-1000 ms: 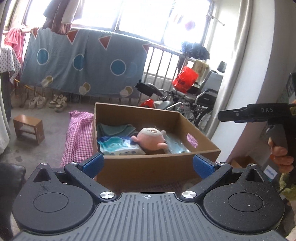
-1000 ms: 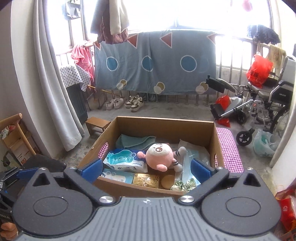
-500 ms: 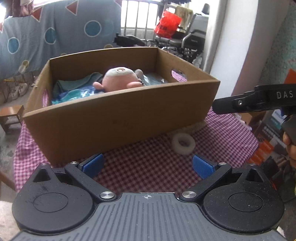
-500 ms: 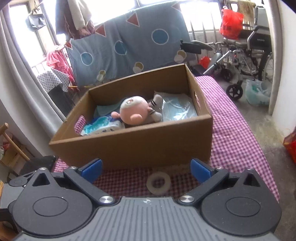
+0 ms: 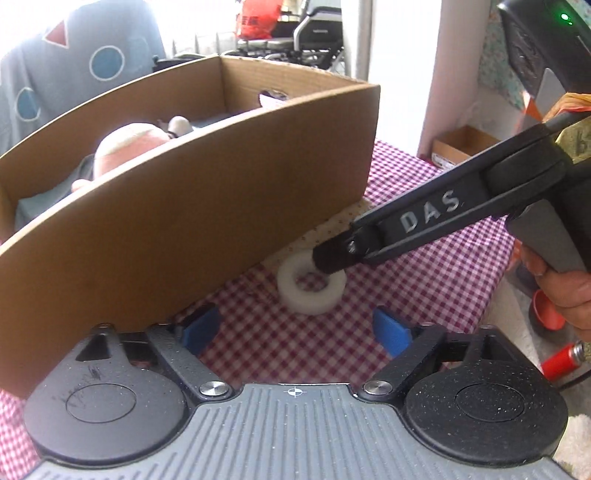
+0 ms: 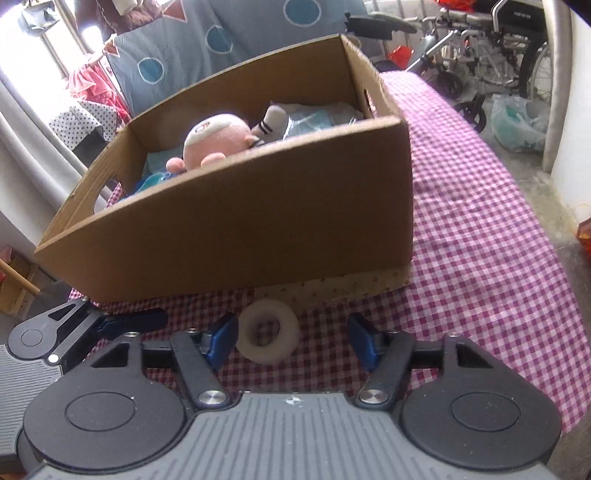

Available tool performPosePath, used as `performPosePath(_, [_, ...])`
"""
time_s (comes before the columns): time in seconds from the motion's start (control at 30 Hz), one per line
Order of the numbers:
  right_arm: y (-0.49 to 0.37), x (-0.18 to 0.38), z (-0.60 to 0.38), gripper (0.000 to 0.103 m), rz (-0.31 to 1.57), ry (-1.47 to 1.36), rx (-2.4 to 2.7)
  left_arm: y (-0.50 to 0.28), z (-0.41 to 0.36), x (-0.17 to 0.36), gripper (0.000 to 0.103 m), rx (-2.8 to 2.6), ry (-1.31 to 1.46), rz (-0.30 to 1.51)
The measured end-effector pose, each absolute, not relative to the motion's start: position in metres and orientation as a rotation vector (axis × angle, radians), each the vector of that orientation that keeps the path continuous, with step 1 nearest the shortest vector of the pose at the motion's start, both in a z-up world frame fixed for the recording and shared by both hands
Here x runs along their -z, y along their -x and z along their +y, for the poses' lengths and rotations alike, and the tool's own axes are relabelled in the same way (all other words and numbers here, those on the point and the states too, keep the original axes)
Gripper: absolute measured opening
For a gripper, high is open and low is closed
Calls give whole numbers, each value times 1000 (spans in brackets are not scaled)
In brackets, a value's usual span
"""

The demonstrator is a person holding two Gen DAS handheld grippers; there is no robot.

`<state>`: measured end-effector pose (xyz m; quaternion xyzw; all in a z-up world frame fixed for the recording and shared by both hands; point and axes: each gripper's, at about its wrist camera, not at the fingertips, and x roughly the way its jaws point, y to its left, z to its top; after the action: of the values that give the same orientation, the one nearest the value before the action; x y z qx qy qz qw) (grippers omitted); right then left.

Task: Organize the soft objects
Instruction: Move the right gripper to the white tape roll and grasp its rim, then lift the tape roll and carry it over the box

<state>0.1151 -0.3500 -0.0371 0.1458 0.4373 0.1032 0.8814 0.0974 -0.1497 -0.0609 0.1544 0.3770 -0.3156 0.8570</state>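
Observation:
A white foam ring (image 6: 264, 355) lies flat on the red checked tablecloth (image 6: 480, 229), just in front of the cardboard box (image 6: 240, 229). My right gripper (image 6: 291, 339) is low over the cloth with its jaws closing. The ring sits between its blue pads, against the left one and clear of the right. Seen from the left wrist, the right gripper (image 5: 332, 258) reaches in from the right over the ring (image 5: 310, 301). My left gripper (image 5: 295, 328) is also closing, with only cloth between its pads and the ring just ahead. A pink plush toy (image 6: 218, 140) lies in the box.
The box wall (image 5: 184, 206) rises close on the left of the left gripper. A beige patterned cloth (image 6: 332, 286) sticks out under the box. The table edge drops off at the right, with a red can (image 5: 561, 360) below. A wheelchair (image 6: 495, 55) and a blue sheet (image 6: 236, 33) stand behind.
Both grippers have come down from above the box to the cloth in front of it, beside the ring. Both pairs of jaws have narrowed.

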Motion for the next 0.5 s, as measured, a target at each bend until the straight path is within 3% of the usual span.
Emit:
performPosePath(0.33, [-130,49,-335,29,983,-209,-285,-116,-160,70,63,717,-340,837])
performPosePath(0.5, [-135,47,-327,19,988,-150,-298,-116,-160,70,56,724,-359,815])
